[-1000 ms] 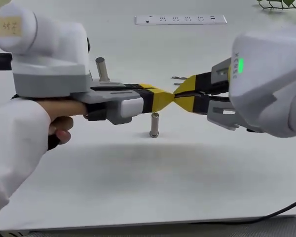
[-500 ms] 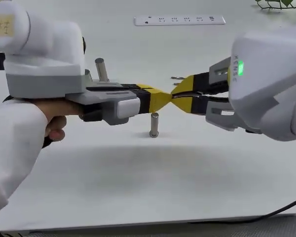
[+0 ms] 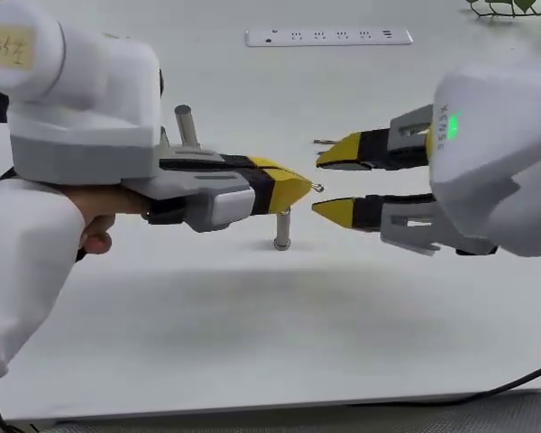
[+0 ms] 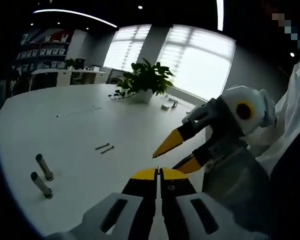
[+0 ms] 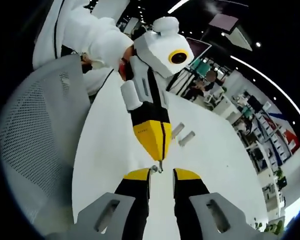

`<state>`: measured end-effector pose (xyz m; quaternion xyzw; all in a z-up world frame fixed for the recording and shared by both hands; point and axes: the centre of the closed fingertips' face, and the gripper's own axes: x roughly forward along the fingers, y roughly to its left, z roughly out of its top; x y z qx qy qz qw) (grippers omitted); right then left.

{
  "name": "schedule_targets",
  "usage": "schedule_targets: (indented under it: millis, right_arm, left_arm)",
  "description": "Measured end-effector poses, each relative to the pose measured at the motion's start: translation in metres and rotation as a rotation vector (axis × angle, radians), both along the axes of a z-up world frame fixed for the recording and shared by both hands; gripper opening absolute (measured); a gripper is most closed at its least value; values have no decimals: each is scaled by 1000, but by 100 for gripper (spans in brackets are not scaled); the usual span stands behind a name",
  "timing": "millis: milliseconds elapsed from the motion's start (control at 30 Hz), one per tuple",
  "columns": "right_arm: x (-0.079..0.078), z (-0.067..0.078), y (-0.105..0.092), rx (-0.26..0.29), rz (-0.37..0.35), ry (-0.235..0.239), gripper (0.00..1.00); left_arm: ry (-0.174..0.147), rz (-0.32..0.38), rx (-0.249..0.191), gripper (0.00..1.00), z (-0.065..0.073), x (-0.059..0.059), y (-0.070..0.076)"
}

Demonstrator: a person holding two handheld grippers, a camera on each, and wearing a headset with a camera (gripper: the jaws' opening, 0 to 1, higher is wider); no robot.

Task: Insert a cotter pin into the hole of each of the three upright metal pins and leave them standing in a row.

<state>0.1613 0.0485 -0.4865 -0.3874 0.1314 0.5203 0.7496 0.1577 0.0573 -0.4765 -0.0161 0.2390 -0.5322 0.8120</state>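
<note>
The cotter pin is off the table, its small looped end poking from the tips of the left gripper, which is clenched on it. The right gripper faces it tip to tip and is released. In the head view its yellow jaws are spread above and below the pin's end, with a gap on each side.

Just below and behind the meeting tips, a metal pin stands upright on the white tabletop. A second metal pin stands farther back, partly hidden by the left gripper's body. Two loose cotter pins lie flat beyond them, well apart from both.

A pale label on the left gripper carries handwriting too small to read. Raised letters beside the green light on the right gripper cannot be made out for certain.

Bare tabletop runs from the front pin to the near edge, where a dark cable trails. A white power strip lies near the far edge.
</note>
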Motion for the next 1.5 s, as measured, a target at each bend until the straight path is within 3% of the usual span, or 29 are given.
schedule_targets:
  millis: [33, 100, 133, 200, 267, 333, 467, 533, 600, 667, 1233, 1500]
  right_arm:
    - [0, -1, -2, 21, -15, 37, 13]
    - [-2, -7, -4, 76, -33, 139, 16]
    - [-3, -6, -4, 106, -43, 162, 16]
    - [-8, -5, -4, 178, -56, 270, 16]
    - [-11, -5, -4, 235, -70, 343, 16]
    - [-13, -4, -4, 280, -83, 402, 16]
    - [-20, 1, 1, 346, -78, 470, 14]
    - [-26, 0, 2, 345, -59, 505, 12]
    - [-27, -1, 1, 334, -54, 488, 9]
    - [-28, -3, 2, 334, -47, 504, 0]
    - [-38, -3, 10, 341, 2, 534, 0]
    - [-43, -7, 10, 289, 29, 519, 0]
  left_arm:
    - [-35, -24, 17, 0, 1, -2, 0]
    - [-75, -53, 30, 0, 2, -4, 0]
    - [-112, -76, 41, 0, 4, -6, 0]
    - [-166, -111, 56, 0, 6, -9, 0]
    - [-194, -142, 65, 0, 6, -12, -1]
    - [-246, -188, 83, 0, 8, -17, -4]
    - [-280, -228, 95, 0, 9, -23, -9]
    - [-283, -244, 93, 0, 9, -25, -11]
    - [-291, -255, 90, 0, 10, -26, -10]
    - [-295, -265, 93, 0, 10, -27, -10]
    - [-291, -309, 94, 0, 8, -32, -6]
    - [-276, -330, 131, 0, -2, -38, -6]
